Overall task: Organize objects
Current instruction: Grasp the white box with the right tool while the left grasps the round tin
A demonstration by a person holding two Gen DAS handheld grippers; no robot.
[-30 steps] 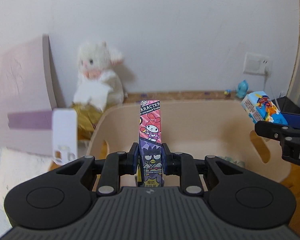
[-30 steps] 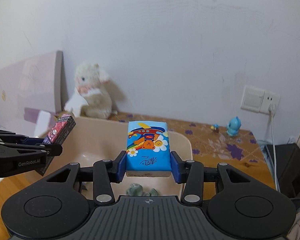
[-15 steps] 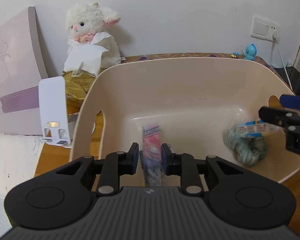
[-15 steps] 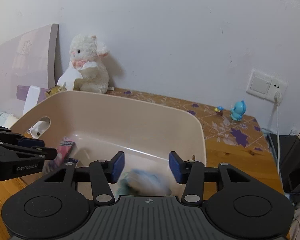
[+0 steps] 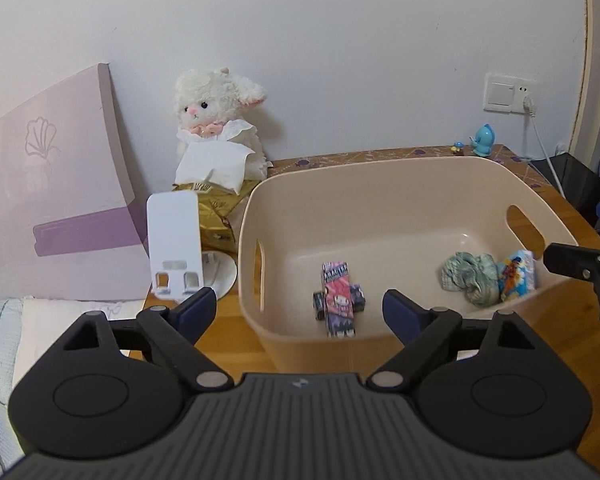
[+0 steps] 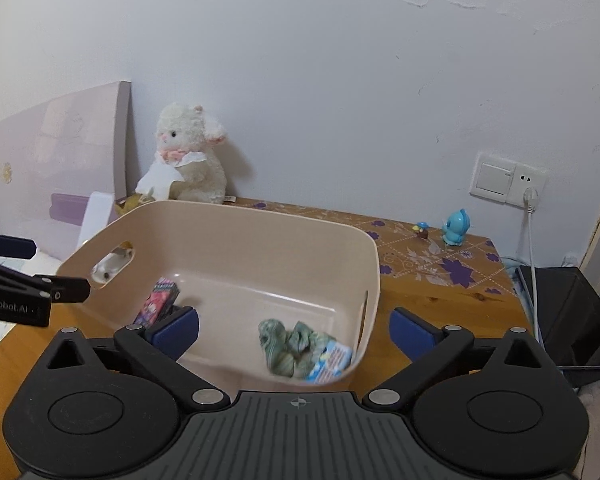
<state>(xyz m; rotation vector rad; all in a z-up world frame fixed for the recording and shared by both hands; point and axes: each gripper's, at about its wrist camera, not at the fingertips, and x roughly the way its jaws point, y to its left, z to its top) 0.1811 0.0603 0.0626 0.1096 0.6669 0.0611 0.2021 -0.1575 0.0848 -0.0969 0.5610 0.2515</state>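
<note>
While both tools hang above the near side of the beige bin (image 5: pixel 384 184), the left gripper (image 5: pixel 299 307) has its jaws spread wide with nothing between them, and the right gripper (image 6: pixel 294 330) is likewise apart and empty. Task items sit inside the bin: the cartoon-print box (image 5: pixel 337 299) lies flat on the floor toward the near wall, resting across a smaller dark box whose ends poke out either side, likely just as it landed; the blue tissue pack (image 5: pixel 517 275) leans in the near right corner against the wall by the handle slot, touching the crumpled green cloth (image 5: pixel 469 277) beside it. Open jaws suggest both releases are finished and the hands are free for more items. Outside the bin on the desk (image 6: pixel 428 284): white phone stand (image 5: pixel 173 240) just beside the bin's left wall, plush lamb (image 5: pixel 216 128) at the back left by the wall, small blue figurine (image 6: pixel 456 227) at the back right edge. Remaining loose items to sort: can't tell.
</note>
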